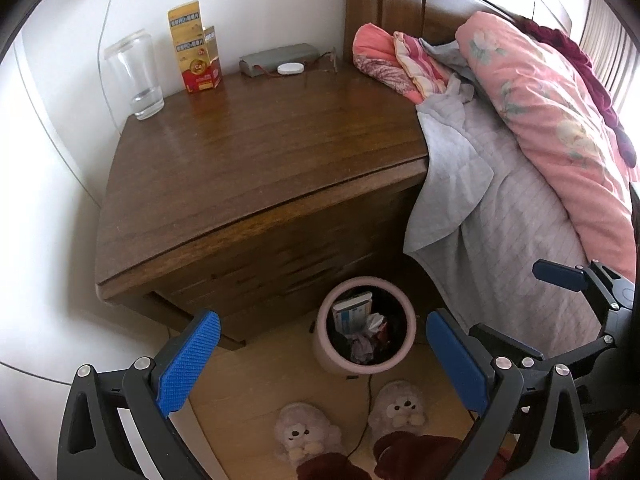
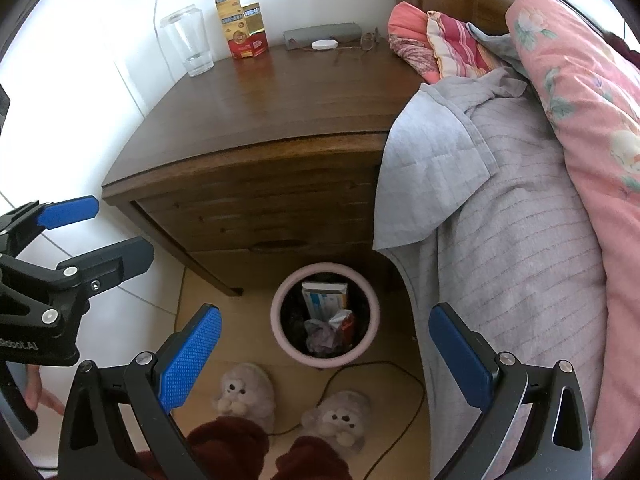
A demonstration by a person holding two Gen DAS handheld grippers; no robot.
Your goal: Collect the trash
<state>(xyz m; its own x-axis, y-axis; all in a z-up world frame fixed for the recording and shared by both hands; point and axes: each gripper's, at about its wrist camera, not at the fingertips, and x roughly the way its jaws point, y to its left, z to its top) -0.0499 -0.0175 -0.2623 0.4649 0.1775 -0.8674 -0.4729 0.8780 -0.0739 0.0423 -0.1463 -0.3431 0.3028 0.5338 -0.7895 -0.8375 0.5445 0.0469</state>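
A pink trash bin (image 1: 326, 360) (image 2: 375, 312) with a black liner stands on the floor in front of the wooden nightstand (image 1: 260, 152) (image 2: 280, 112). Inside it are a white and blue box (image 1: 352, 312) (image 2: 324, 298) and crumpled wrappers (image 1: 368, 340) (image 2: 324, 334). My left gripper (image 1: 322, 340) (image 2: 108, 232) hangs open above the bin with nothing in it. My right gripper (image 2: 324, 332) (image 1: 516, 304) is open beside it, also holding nothing.
On the nightstand stand a glass (image 1: 136, 76) (image 2: 190, 42), yellow and red boxes (image 1: 198, 56) (image 2: 242, 28), a grey case (image 1: 280, 60) with a white cap (image 1: 291, 68), and spectacles (image 2: 370, 40). A bed with a grey sheet (image 2: 500, 200) and a pink quilt (image 1: 552, 120) is on the right. The person's feet in plush slippers (image 2: 244, 396) and a cable (image 2: 380, 368) are on the floor.
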